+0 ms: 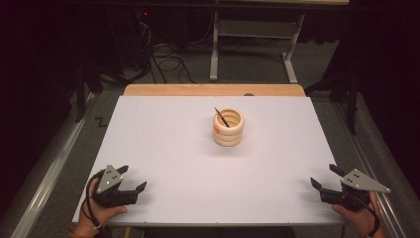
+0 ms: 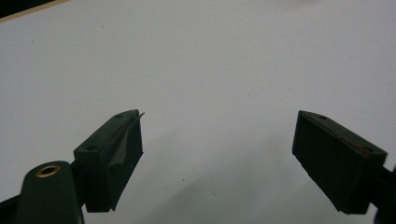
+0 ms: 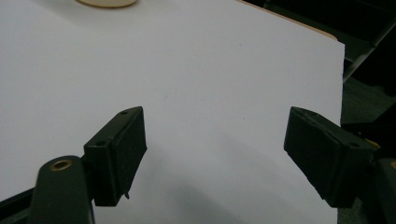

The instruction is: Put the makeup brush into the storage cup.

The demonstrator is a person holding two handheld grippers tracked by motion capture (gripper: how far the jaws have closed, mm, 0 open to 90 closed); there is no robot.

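Note:
A pale wooden ringed cup stands upright past the middle of the white board, with a thin dark stick leaning inside it and a small orange mark on its left side. Its base also shows at the top edge of the right gripper view, cup. My left gripper rests at the board's near left corner, open and empty, jaws wide apart. My right gripper sits at the near right corner, also open with nothing between its jaws.
The white board lies on a wooden table whose far edge shows behind it. Beyond are a grey table frame and cables on the floor. The board's right edge lies close to the right gripper.

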